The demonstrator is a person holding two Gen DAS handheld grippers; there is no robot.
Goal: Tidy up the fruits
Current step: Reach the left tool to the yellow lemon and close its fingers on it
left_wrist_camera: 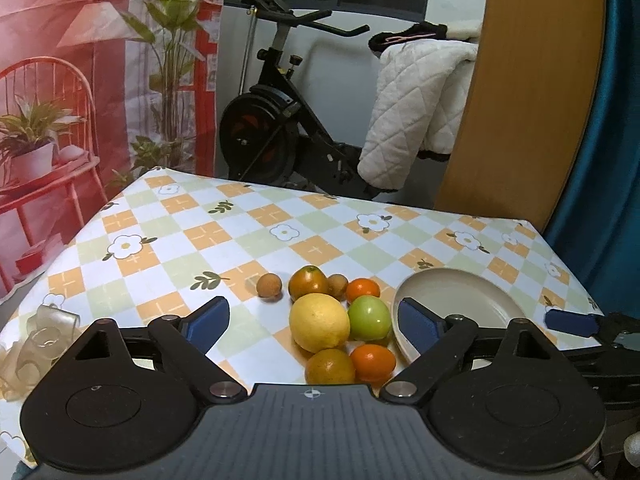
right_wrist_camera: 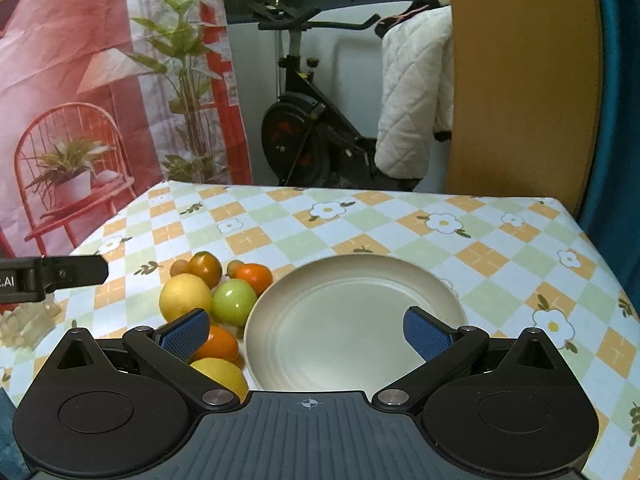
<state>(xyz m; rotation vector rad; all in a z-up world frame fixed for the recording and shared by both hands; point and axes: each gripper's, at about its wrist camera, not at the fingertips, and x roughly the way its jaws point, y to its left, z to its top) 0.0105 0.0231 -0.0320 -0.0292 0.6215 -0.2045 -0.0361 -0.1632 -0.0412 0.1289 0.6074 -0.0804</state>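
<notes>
The left tool (left_wrist_camera: 314, 322) hangs over the near edge of the desk (left_wrist_camera: 240, 240) with its blue pads spread wide and nothing pressed between them. The fruit cluster lies straight ahead in the gap between its fingers: nearest are a dull orange citrus (left_wrist_camera: 330, 366) and a bright orange mandarin (left_wrist_camera: 373, 363), side by side. Just behind them sit a large yellow lemon (left_wrist_camera: 319, 322) and a green tomato (left_wrist_camera: 369, 317), touching each other. Farther back come an orange-green tomato (left_wrist_camera: 307, 282), a second bright mandarin (left_wrist_camera: 362, 289), and two small brown round fruits (left_wrist_camera: 269, 286), one standing a little apart to the left, the other tucked between the tomato and the mandarin.

The right tool (right_wrist_camera: 306, 334) also has its pads spread wide and holds nothing; it hovers over the near part of an empty cream plate (right_wrist_camera: 352, 280), which lies between its fingers. The fruit sits just left of the plate, beside and partly behind this tool's left finger, with the green tomato close to the plate's rim.

Beyond the checked flower-print cloth on the desk stand an exercise bike (left_wrist_camera: 276, 120), a white quilted garment (left_wrist_camera: 416, 108) and a red printed backdrop (left_wrist_camera: 60, 80)
</notes>
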